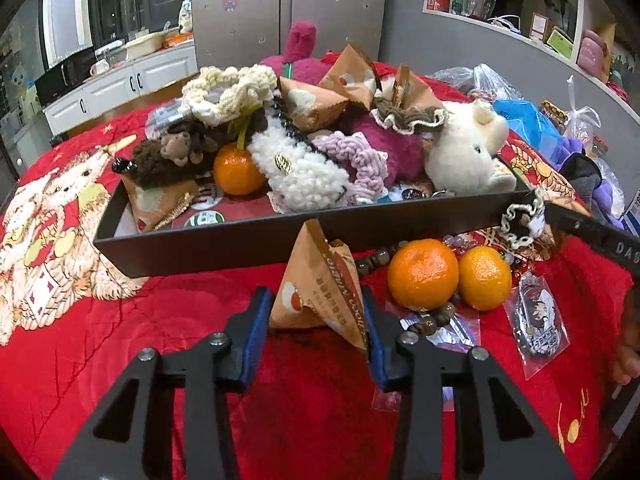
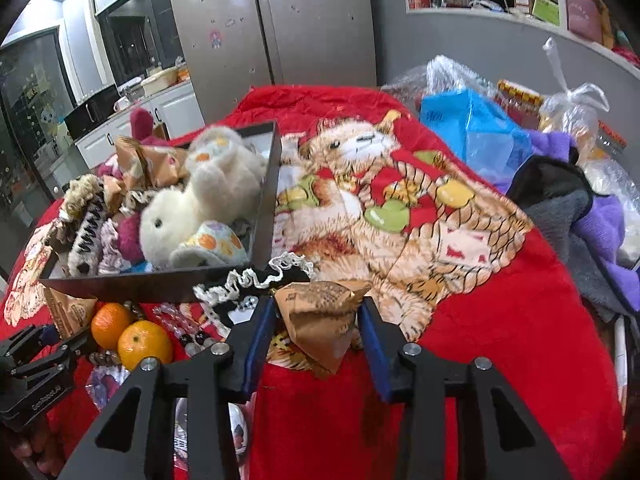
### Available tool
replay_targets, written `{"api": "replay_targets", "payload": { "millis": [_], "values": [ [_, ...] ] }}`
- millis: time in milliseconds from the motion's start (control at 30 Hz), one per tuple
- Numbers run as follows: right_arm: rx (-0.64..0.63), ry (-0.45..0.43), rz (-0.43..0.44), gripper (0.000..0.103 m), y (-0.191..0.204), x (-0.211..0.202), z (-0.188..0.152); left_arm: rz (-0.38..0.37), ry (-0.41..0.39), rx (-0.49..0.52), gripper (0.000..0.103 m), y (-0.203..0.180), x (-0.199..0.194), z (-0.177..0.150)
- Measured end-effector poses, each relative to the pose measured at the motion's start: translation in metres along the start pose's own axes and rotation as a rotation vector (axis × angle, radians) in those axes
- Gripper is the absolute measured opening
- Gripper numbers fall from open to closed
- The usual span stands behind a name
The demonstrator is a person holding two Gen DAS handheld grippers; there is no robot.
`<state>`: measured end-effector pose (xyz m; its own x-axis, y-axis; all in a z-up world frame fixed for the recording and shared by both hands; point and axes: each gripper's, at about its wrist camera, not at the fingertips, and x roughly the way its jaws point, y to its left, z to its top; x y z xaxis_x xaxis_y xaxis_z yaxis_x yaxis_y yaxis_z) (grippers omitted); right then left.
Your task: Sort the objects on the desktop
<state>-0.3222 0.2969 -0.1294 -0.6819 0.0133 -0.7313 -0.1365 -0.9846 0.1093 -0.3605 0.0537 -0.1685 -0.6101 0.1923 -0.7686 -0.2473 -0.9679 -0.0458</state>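
Your black tray (image 1: pixel 224 248) sits at the far centre of the red-clothed counter (image 1: pixel 120 340), already heaped with plush toys and scrunchies, so it reads as the collecting bin. Near it, your left claw (image 1: pixel 316 312) pinches a tan triangular packet (image 1: pixel 320 292). To the right, your right claw (image 2: pixel 318 320) grips a second tan packet (image 2: pixel 324 320); both look ready to lift in.
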Motion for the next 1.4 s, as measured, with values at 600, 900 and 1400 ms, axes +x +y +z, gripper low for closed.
{"api": "replay_targets", "payload": {
  "millis": [600,900,1400],
  "values": [
    [0.012,-0.096,0.078,0.043,-0.007,-0.043,0.013,-0.016,-0.056,-0.007,0.043,0.0,-0.027,0.015],
    [-0.017,-0.119,0.094,0.043,-0.004,-0.056,0.013,-0.036,-0.065,-0.004,0.043,-0.004,-0.034,0.016],
    [-0.072,-0.058,0.174,0.043,0.007,-0.052,0.01,-0.052,-0.063,0.029,0.043,-0.016,-0.041,0.015]
  ]
}}
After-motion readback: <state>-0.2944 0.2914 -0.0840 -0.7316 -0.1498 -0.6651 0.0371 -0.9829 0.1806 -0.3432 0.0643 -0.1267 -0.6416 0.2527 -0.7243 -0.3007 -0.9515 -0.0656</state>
